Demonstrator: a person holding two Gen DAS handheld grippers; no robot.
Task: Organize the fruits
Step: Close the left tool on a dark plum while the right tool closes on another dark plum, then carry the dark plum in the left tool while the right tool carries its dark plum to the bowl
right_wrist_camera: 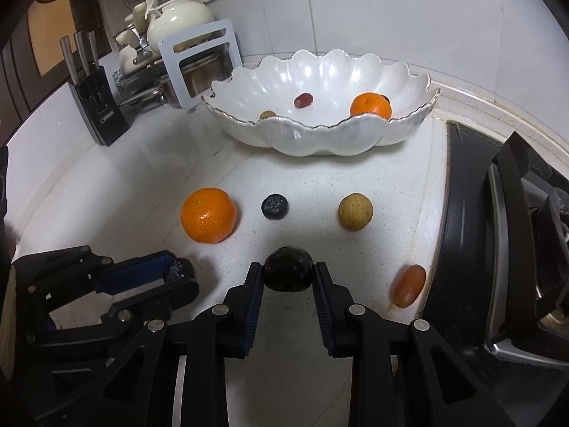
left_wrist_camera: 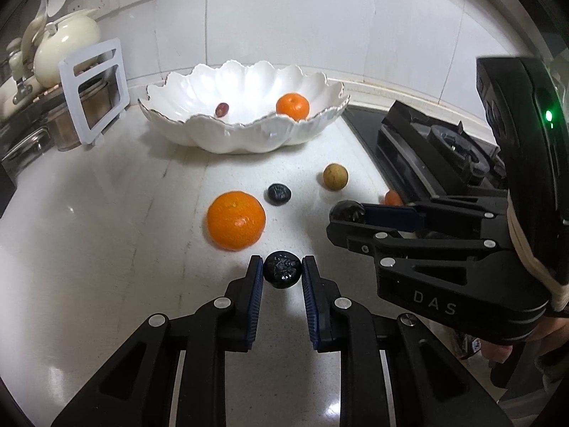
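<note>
Both my cameras ride low and close over the white counter (left_wrist_camera: 89,213), looking forward toward the scalloped bowl (left_wrist_camera: 245,135) at upper centre of each frame. Left view sits further left: my right gripper (left_wrist_camera: 346,211) enters at its right edge. Right view shows my left gripper (right_wrist_camera: 179,270) at lower left, stove (right_wrist_camera: 498,249) at right. Shared: bowl, counter fruit, back wall.
</note>
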